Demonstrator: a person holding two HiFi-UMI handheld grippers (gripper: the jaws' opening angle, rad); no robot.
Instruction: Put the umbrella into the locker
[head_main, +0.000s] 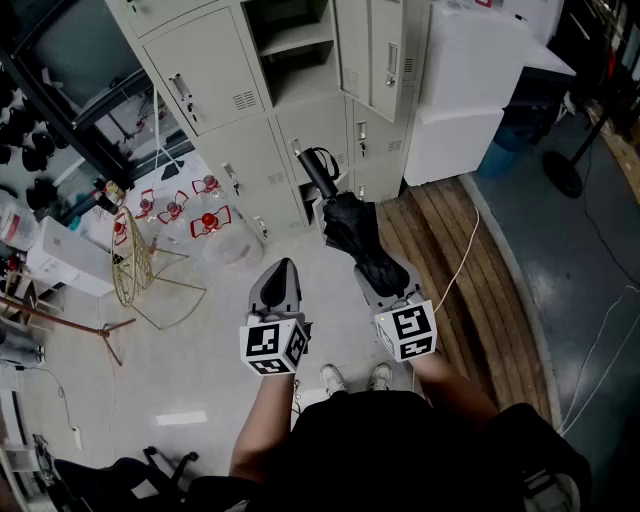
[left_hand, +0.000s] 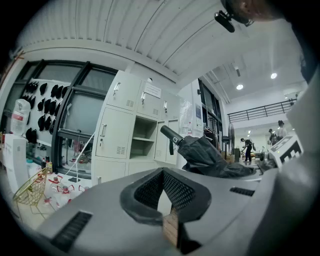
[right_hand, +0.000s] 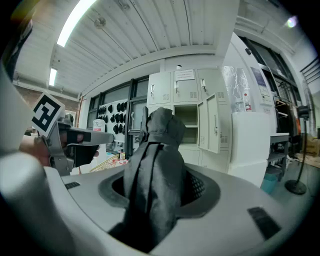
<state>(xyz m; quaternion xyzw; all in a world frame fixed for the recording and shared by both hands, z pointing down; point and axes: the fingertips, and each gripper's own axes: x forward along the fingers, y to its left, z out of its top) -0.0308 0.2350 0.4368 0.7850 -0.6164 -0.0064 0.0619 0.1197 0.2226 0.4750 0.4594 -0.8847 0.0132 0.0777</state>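
Observation:
A folded black umbrella (head_main: 350, 225) points handle-first at the bank of pale lockers (head_main: 230, 130). My right gripper (head_main: 385, 275) is shut on its fabric end, and the cloth bulges up between the jaws in the right gripper view (right_hand: 152, 170). One locker compartment (head_main: 295, 50) stands open with a shelf inside, its door (head_main: 370, 50) swung to the right; it also shows straight ahead as an open compartment (right_hand: 186, 120). My left gripper (head_main: 278, 280) hangs beside the right one, shut and empty. The left gripper view has the umbrella (left_hand: 210, 157) to its right and the open compartment (left_hand: 142, 140) ahead.
Several water jugs with red handles (head_main: 210, 225) and a gold wire basket (head_main: 130, 265) sit on the floor left of the lockers. White boxes (head_main: 460, 100) stand to the right, with wooden planks (head_main: 460, 260) and a fan stand (head_main: 565, 170) nearby. People (left_hand: 247, 148) stand far off.

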